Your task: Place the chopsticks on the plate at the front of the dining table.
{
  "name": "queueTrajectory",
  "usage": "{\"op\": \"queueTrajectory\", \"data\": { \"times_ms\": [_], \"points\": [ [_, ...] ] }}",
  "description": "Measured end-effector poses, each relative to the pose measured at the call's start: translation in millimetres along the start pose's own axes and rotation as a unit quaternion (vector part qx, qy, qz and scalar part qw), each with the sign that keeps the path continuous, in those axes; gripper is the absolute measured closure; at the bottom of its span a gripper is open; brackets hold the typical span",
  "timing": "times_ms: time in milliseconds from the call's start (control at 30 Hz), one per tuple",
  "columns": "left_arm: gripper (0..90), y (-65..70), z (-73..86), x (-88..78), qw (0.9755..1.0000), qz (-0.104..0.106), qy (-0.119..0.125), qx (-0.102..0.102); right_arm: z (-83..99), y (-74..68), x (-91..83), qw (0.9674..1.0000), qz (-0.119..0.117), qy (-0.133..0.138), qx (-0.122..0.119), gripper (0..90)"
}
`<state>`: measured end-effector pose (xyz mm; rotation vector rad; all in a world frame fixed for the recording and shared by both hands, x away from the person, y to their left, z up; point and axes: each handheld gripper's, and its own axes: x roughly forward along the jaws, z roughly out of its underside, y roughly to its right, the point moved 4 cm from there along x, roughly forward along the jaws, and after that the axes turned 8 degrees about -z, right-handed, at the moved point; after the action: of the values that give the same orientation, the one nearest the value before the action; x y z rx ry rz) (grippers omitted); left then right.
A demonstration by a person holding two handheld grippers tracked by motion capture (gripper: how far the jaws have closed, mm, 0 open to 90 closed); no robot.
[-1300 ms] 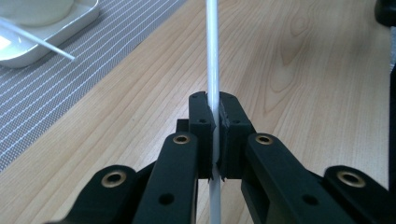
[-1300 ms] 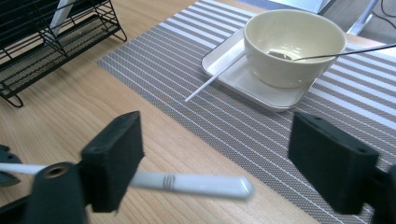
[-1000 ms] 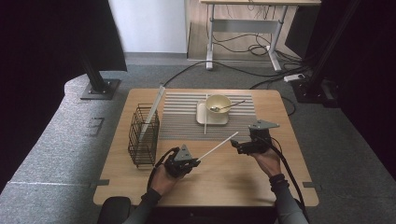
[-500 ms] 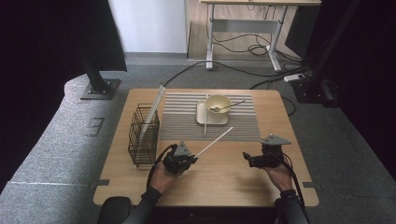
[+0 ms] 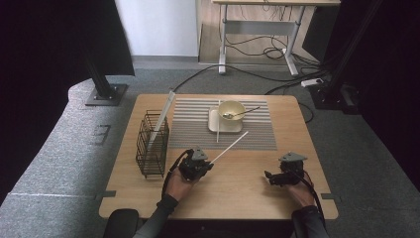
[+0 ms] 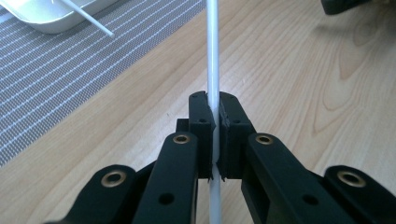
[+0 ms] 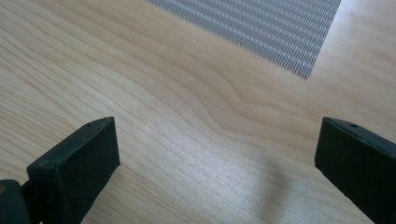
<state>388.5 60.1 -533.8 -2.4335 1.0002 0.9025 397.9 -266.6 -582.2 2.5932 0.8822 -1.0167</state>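
Left gripper [image 5: 204,165] clamped on white chopstick [image 5: 230,147] — right gripper [image 5: 270,176] wide open, empty, low over table [image 5: 237,191].

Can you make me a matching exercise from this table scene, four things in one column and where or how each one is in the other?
Things:
1. white chopstick
2. bowl
3. wire basket
4. right hand-held gripper

States or places:
A. stands at the left edge of the striped mat
B. jaws open over bare wood
C. clamped in the left hand-held gripper
D. sits on the pale tray with a spoon in it

Pairs: 1-C, 2-D, 3-A, 4-B
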Motion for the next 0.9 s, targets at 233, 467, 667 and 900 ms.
{"op": "queueTrajectory", "data": {
  "times_ms": [233,467,667,900],
  "points": [
    [85.1,-4.6,-14.1,5.2,0.9999,-0.009,-0.005,0.002,4.1,-3.8,8.7,0.9999,-0.016,-0.006,0.002,0.0],
    [85.1,-11.8,-25.1,10.4,0.9997,-0.024,-0.012,0.002,4.2,-4.2,10.6,0.9990,-0.039,-0.013,0.017,0.0],
    [85.1,-19.3,-33.6,16.2,0.9992,-0.034,-0.018,-0.005,4.2,-4.3,10.6,0.9990,-0.039,-0.014,0.017,0.0],
    [85.1,-29.2,-43.1,26.1,0.9986,-0.045,-0.025,-0.016,4.2,-4.2,10.6,0.9990,-0.039,-0.013,0.017,0.0]
  ]
}}
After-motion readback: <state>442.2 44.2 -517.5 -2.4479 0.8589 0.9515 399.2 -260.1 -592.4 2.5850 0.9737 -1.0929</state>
